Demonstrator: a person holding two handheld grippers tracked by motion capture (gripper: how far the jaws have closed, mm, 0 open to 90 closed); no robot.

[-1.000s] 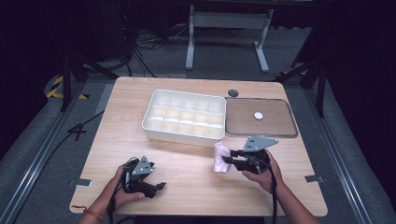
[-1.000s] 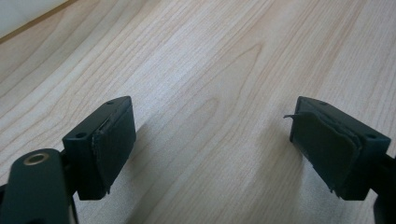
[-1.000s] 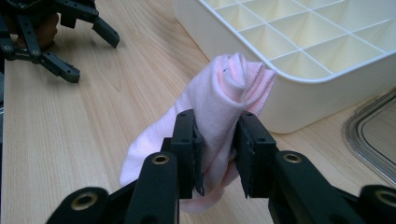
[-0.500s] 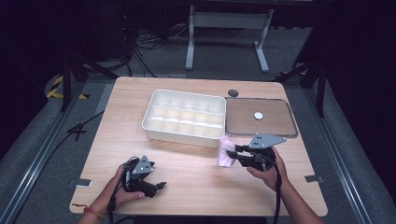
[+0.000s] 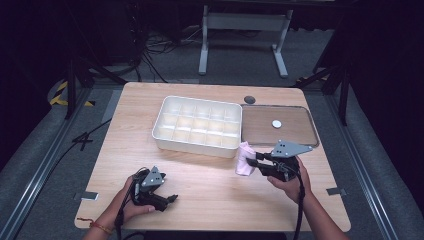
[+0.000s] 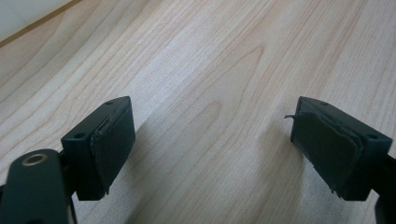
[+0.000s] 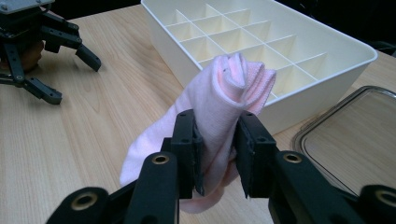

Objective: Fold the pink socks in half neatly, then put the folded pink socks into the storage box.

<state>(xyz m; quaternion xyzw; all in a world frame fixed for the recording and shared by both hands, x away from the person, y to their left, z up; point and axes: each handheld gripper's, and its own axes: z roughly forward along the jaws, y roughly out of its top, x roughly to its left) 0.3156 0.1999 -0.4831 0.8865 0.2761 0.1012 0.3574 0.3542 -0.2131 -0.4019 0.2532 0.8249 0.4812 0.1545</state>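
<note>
A rolled pink cloth [image 7: 224, 100] is pinched between the pads of my right gripper [image 7: 218, 149], which is shut on it; one end sticks up, the other hangs down. From above the pink cloth [image 5: 244, 159] and right gripper [image 5: 253, 164] hover just in front of the near right corner of the white divided tray [image 5: 165, 131]. My left gripper [image 5: 172, 198] rests low at the table's near left, open, with bare wood between its pads [image 6: 112, 144]. The right gripper view also shows the left gripper [image 7: 77, 72], far left.
A clear lid [image 5: 300, 137] with a small white disc [image 5: 276, 123] on it lies right of the tray. A dark round cap [image 5: 249, 99] sits behind the lid. The tray's compartments look empty. Table edges lie close to both hands.
My right gripper has carried the pink cloth slightly away from me, toward the tray's near right corner. The left gripper has stayed where it was.
</note>
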